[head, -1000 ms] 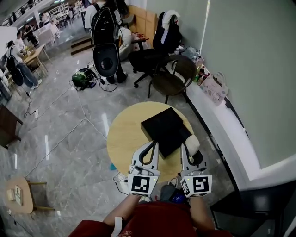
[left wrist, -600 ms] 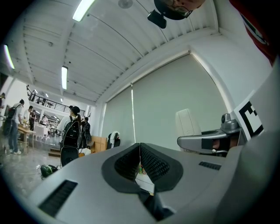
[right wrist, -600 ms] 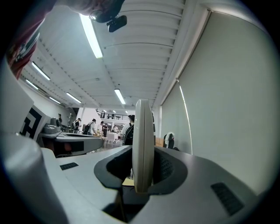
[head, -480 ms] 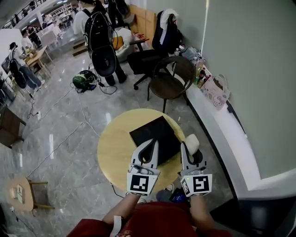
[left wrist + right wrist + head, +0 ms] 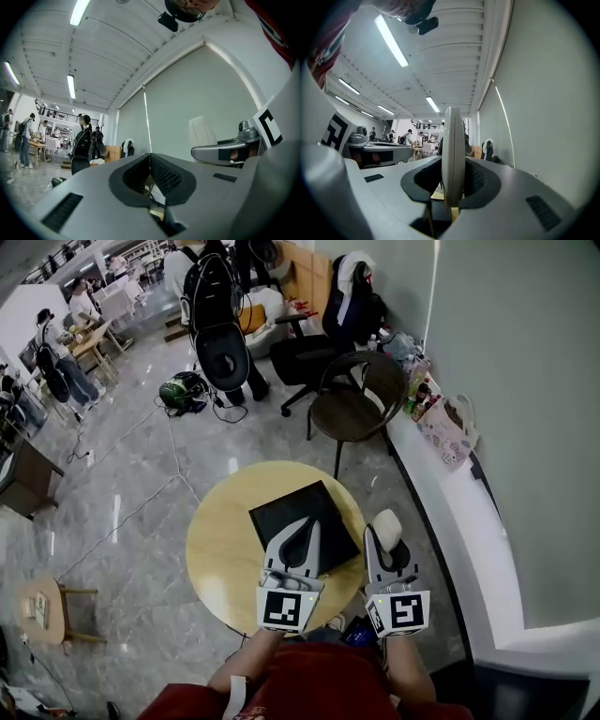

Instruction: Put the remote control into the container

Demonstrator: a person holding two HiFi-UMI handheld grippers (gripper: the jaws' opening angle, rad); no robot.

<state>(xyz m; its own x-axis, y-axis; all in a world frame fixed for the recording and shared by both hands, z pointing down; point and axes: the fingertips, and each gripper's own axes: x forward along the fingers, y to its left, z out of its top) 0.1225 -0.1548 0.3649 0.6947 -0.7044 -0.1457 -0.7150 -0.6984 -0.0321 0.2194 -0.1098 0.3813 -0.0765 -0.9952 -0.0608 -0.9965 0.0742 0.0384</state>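
Observation:
In the head view my right gripper point(image 5: 385, 538) is shut on a white remote control point(image 5: 386, 524), which sticks up past the fingertips near the round table's right edge. The right gripper view shows the remote control point(image 5: 453, 154) edge-on, clamped between the two jaws. A flat black container point(image 5: 281, 512) lies on the wooden table point(image 5: 220, 549). My left gripper point(image 5: 304, 529) hangs over the container's near right part, jaws shut with nothing between them; its own view shows the left gripper point(image 5: 150, 158) closed tip to tip. The remote control point(image 5: 202, 132) also stands at the right of that view.
A brown chair point(image 5: 352, 404) and a black office chair point(image 5: 319, 352) stand beyond the table. A white ledge point(image 5: 441, 484) with bags runs along the wall on the right. People and a backpack point(image 5: 217, 329) are farther back; a small side table point(image 5: 42, 610) is at lower left.
The table and black container have slid left and nearer in the head view, so the left gripper's tips now overlap the container. Both grippers keep the same pose; the remote stays gripped.

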